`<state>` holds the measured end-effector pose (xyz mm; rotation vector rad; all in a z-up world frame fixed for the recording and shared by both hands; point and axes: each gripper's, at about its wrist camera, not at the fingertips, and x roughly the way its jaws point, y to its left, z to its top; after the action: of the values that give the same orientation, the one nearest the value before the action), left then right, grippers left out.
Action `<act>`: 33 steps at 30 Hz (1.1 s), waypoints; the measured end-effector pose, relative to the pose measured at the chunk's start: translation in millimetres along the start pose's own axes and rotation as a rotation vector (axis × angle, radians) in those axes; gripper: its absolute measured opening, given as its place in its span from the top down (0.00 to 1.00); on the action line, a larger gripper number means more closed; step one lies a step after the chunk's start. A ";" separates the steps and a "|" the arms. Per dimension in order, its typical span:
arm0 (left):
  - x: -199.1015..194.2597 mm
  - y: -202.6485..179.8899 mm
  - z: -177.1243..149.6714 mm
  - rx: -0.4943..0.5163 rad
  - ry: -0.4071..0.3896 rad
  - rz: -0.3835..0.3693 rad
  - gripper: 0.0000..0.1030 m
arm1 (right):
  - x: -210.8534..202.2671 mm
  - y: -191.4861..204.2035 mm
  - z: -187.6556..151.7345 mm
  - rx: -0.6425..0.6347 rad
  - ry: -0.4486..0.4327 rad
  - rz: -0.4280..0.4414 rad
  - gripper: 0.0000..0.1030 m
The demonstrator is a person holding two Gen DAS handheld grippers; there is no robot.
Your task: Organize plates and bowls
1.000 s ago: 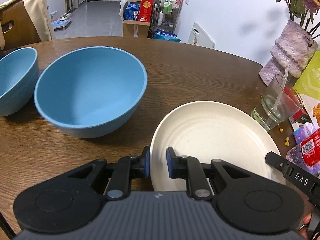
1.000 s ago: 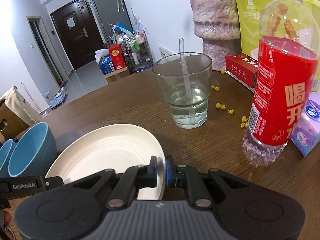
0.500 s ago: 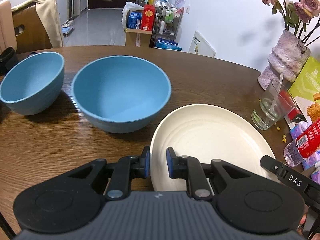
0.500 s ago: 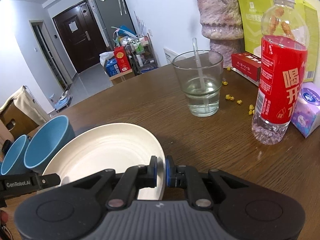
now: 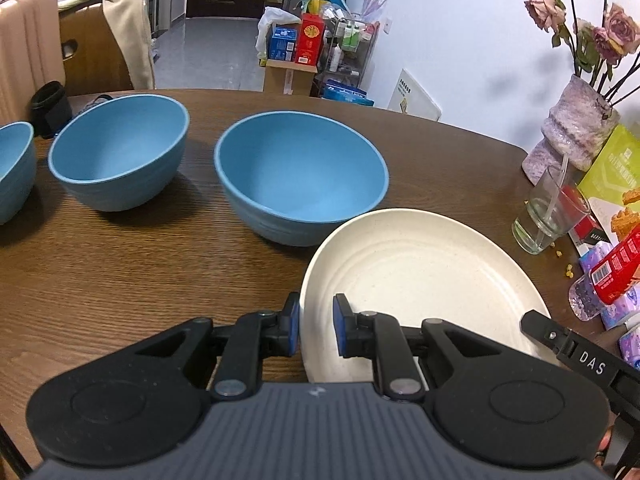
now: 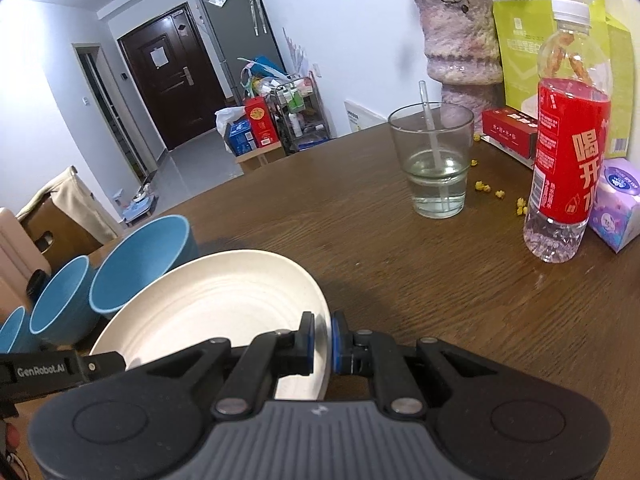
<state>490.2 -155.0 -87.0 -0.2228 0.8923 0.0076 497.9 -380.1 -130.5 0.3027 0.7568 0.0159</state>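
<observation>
The wooden tabletop carries everything. On it stand three blue bowls in a row: the big bowl nearest the plate, a middle bowl beside it, and a small bowl at the left edge. They look stiff and light, likely matte plastic or fibre, deep-walled, so a pinch over the rim wall should hold; they seem sized to nest.

The cream plate is broad, shallow and rigid, and appears held just above the wood, near the big bowl. Its thin raised rim is the only sensible grip, and two opposite holds keep it from tilting.

The left hand-held gripper is clamped on the plate's near-left rim; the right hand-held gripper is clamped on the opposite rim.

A water glass and bottle stand well apart.
</observation>
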 end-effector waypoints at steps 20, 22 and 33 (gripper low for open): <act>-48.8 54.2 -18.8 -0.040 -0.043 0.031 0.83 | -29.7 53.1 -25.1 -0.059 -0.012 0.052 0.91; -54.2 61.3 -21.9 -0.047 -0.045 0.035 0.83 | -32.7 59.9 -28.6 -0.067 -0.012 0.059 0.91; -83.5 107.8 -36.5 -0.091 -0.055 0.073 0.83 | -43.6 98.2 -49.7 -0.107 -0.002 0.103 0.91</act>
<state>398.8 -49.7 -65.1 -0.2740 0.8454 0.1218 441.7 -278.4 -108.1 0.2393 0.7346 0.1525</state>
